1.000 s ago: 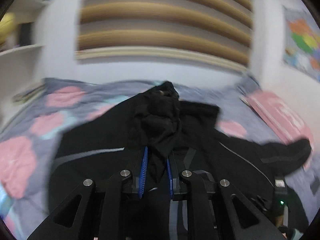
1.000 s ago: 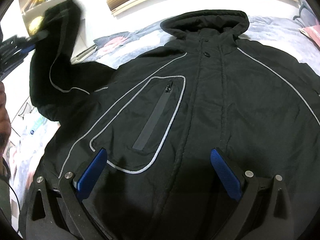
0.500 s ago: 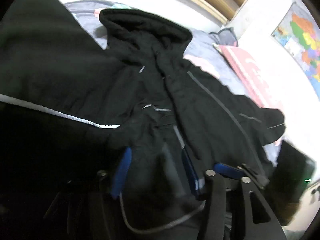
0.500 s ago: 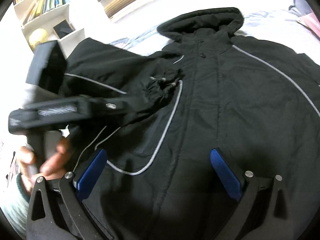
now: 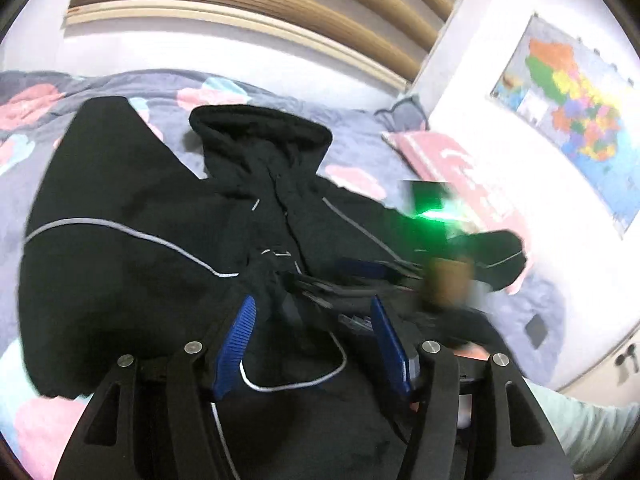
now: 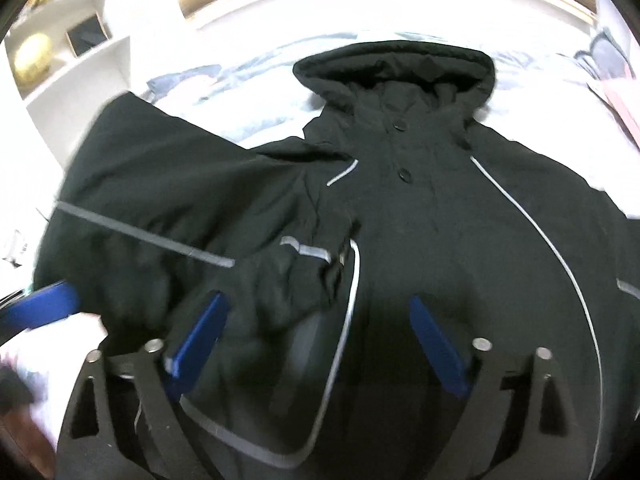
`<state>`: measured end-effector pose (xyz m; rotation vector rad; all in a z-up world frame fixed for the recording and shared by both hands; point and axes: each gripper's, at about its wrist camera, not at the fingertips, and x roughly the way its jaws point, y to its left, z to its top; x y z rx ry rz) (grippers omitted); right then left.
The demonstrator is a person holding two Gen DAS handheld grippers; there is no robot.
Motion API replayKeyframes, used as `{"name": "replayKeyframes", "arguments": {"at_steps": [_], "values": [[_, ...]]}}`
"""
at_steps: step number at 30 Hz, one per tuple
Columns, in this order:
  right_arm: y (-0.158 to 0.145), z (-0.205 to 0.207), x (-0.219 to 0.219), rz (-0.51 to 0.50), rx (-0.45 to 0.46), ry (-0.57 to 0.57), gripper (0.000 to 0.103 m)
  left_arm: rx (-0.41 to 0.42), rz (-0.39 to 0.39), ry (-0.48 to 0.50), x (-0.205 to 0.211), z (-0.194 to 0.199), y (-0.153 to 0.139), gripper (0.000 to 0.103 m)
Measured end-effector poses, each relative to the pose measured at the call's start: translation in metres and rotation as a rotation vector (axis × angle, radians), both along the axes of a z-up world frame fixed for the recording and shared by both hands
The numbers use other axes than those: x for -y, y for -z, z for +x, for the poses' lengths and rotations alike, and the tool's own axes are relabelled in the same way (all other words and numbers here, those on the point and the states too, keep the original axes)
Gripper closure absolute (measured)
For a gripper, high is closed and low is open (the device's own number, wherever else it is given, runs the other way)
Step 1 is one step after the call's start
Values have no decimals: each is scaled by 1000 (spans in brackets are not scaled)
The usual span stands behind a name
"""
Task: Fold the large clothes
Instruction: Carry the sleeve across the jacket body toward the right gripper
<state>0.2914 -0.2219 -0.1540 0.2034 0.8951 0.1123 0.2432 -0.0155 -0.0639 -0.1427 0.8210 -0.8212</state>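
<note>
Black hooded jacket lies front-up on the floral bedspread. One sleeve is already folded across its chest; the other sleeve is still out, body unfolded. Left gripper and right gripper are both spread, empty, over the jacket's lower front.

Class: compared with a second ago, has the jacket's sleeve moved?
Yes. The sleeve, previously raised beside the bookshelf, now lies folded across the jacket chest.
</note>
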Motion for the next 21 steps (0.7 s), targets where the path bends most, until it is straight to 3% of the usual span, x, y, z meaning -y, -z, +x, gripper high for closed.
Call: {"name": "replayKeyframes", "arguments": {"at_steps": [3,5,7,13,16,21], "values": [[23,29,3,115,-95,13,31,27,6,-39,-19,-4,-8,42],[31,36,3,136,-117,35,36,36,17,-68,-34,-8,-13,42],[25,32,-3,78,-62,22,70,44,16,-103,-48,-10,-19,42],[-32,2,-6,-58,97,-16,76,74,-1,-264,-78,-2,-34,42],[-66,-19,24,-81,158,29,76,77,6,-276,-73,4,-40,42],[-92,-48,90,-159,183,151,77,57,69,-239,-32,23,-32,42]]}}
